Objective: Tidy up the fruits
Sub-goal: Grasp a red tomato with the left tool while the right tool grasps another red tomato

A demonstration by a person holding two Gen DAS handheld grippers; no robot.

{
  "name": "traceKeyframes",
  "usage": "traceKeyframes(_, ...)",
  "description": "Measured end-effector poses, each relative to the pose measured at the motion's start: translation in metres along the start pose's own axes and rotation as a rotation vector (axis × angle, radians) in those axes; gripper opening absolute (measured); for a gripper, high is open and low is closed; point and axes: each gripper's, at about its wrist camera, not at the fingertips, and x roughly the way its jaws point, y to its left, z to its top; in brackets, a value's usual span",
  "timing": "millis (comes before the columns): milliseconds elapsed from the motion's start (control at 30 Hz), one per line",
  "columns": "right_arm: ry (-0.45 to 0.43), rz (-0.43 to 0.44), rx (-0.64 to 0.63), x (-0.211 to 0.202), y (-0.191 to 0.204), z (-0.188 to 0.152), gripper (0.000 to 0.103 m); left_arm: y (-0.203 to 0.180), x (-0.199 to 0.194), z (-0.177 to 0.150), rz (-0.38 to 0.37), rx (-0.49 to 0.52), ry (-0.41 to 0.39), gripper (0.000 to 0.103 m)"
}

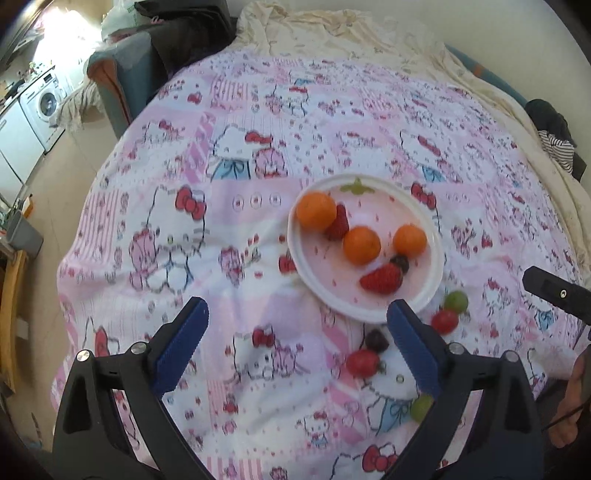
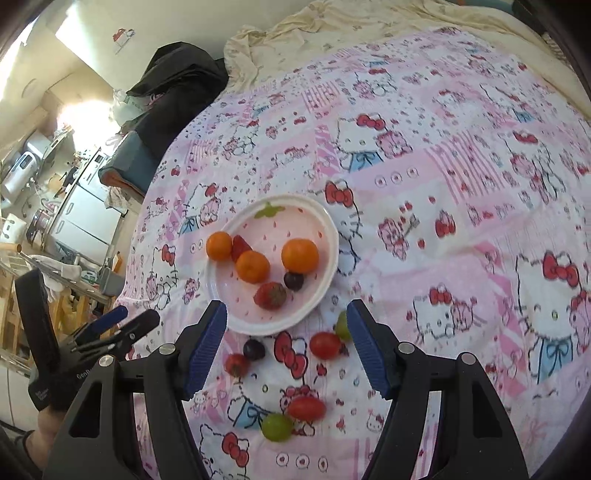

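A white plate (image 1: 428, 295) (image 2: 325, 236) lies on the pink patterned bed cover. On it are three oranges (image 1: 361, 245) (image 2: 252, 266), two strawberries (image 1: 381, 279) (image 2: 270, 295) and a dark grape (image 2: 294, 280). Loose on the cover near the plate lie cherry tomatoes (image 1: 362, 362) (image 2: 325, 345), green grapes (image 1: 455, 301) (image 2: 277, 427) and a dark grape (image 1: 376, 339) (image 2: 254, 349). My left gripper (image 1: 297, 347) is open and empty, short of the plate. My right gripper (image 2: 286, 347) is open and empty above the loose fruit.
The bed cover (image 1: 258, 147) drops off at the left edge toward the floor. A dark bag (image 2: 177, 85) and a cream blanket (image 1: 332, 33) lie at the far end. The other gripper shows at the left in the right wrist view (image 2: 110, 332).
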Motion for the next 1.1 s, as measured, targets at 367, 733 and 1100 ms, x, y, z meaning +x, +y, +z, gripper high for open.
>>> traceKeyframes(367, 0.086, -0.032, 0.054, 0.008, -0.015, -0.031, 0.070, -0.001, 0.012, -0.021, -0.034, -0.041, 0.097, 0.096)
traceKeyframes(733, 0.130, -0.044, 0.204, 0.019, -0.046, -0.031, 0.070, -0.011, 0.056, -0.038, -0.075, -0.041, 0.263, 0.084)
traceKeyframes(1100, 0.149, -0.074, 0.202, 0.026, -0.051, -0.029, 0.070, -0.062, 0.087, -0.051, -0.061, 0.215, 0.272, 0.047)
